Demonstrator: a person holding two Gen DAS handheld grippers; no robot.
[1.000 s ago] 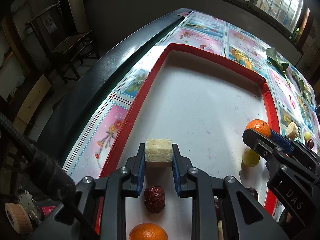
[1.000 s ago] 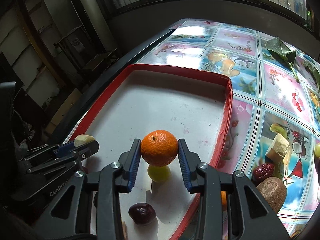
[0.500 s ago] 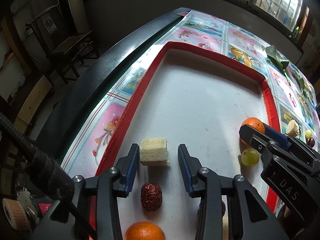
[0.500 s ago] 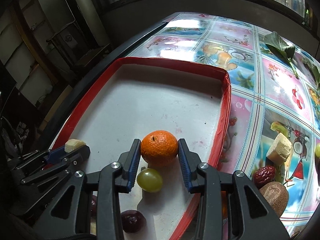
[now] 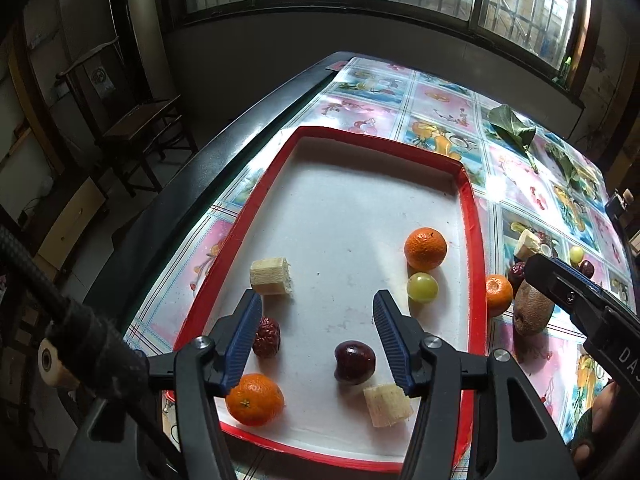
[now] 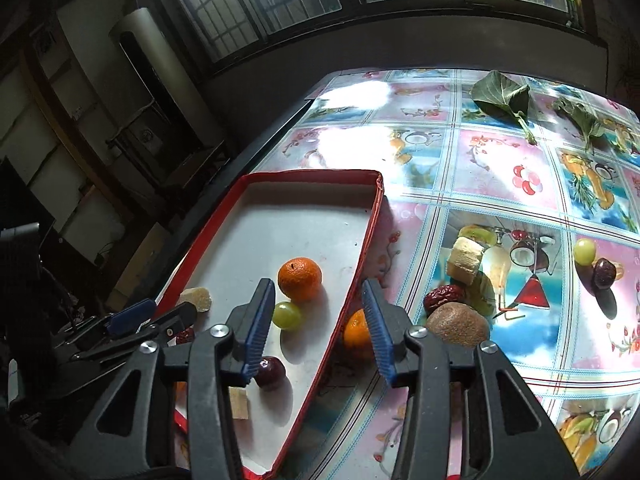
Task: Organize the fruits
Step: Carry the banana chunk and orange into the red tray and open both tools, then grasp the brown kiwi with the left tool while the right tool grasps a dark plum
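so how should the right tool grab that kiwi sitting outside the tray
Grip the kiwi across its narrow middle, coming from above with the pads on its two long sides. It lies on its side on the tablecloth, an egg-shaped body, so the short axis suits the right tool, now open. The red date touches its far side, so keep the pads off that end.
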